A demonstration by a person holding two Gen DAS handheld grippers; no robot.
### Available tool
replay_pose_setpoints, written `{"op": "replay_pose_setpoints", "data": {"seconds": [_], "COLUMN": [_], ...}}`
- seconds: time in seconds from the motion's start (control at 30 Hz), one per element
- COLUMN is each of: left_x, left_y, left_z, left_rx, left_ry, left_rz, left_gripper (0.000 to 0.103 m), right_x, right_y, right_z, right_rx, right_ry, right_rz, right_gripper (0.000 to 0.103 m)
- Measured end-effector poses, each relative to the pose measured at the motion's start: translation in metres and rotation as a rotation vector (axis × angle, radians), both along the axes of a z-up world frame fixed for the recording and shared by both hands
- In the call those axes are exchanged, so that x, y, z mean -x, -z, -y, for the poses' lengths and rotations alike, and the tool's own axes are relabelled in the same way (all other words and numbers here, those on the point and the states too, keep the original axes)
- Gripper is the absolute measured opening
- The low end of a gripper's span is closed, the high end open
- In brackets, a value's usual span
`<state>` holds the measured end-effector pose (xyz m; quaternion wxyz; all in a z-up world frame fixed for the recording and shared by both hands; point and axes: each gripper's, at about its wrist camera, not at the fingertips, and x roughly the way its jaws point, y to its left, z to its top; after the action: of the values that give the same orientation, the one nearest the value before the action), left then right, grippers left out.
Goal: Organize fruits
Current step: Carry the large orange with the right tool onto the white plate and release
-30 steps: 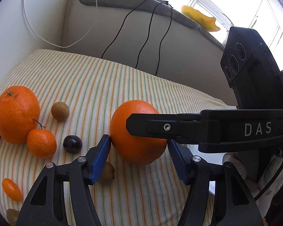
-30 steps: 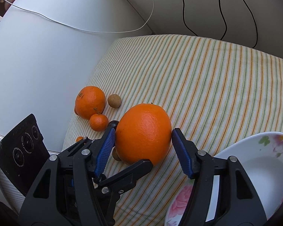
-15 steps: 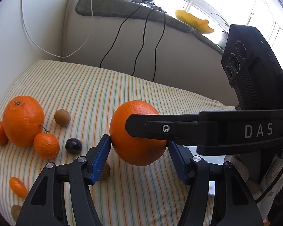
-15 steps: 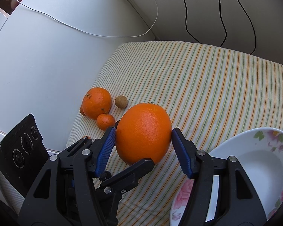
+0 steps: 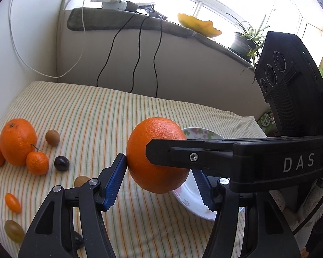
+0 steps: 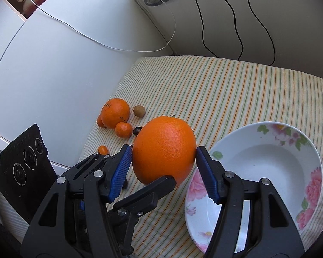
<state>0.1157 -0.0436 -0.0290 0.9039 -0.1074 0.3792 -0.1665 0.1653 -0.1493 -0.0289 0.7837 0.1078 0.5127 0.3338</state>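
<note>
The large orange [image 6: 164, 149] hangs clear of the striped cloth [image 6: 236, 90], just left of the floral bowl [image 6: 267, 163]. Both claws grasp it together — the right gripper [image 6: 163, 168] presses its blue pads on the fruit's two sides, and the left gripper [image 5: 159, 178] clamps it too, one pad on its left flank, the other hidden behind it. Well apart on the cloth lie a second orange [image 5: 18, 140], a mandarin [image 5: 37, 163], a dark grape [image 5: 61, 163] and a brown longan [image 5: 52, 137] — loosely clustered.
</note>
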Motion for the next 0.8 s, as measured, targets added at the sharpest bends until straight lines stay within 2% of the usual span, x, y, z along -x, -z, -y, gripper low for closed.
{"op": "replay_pose_setpoints", "data": {"seconds": [0.47, 0.8], "left_x": [-0.010, -0.021], "left_y": [0.004, 0.012], "left_z": [0.060, 0.089], "left_rx": [-0.015, -0.029], "left_ry": [0.098, 0.146], "left_rz": [-0.016, -0.046], "left_gripper": [0.062, 0.062], "right_x": [0.010, 0.011], "right_y": [0.010, 0.020], "right_z": [0.073, 0.106], "right_rx": [-0.008, -0.002], "right_ry": [0.094, 0.139], "right_rz": [-0.017, -0.049], "right_gripper": [0.064, 0.064]}}
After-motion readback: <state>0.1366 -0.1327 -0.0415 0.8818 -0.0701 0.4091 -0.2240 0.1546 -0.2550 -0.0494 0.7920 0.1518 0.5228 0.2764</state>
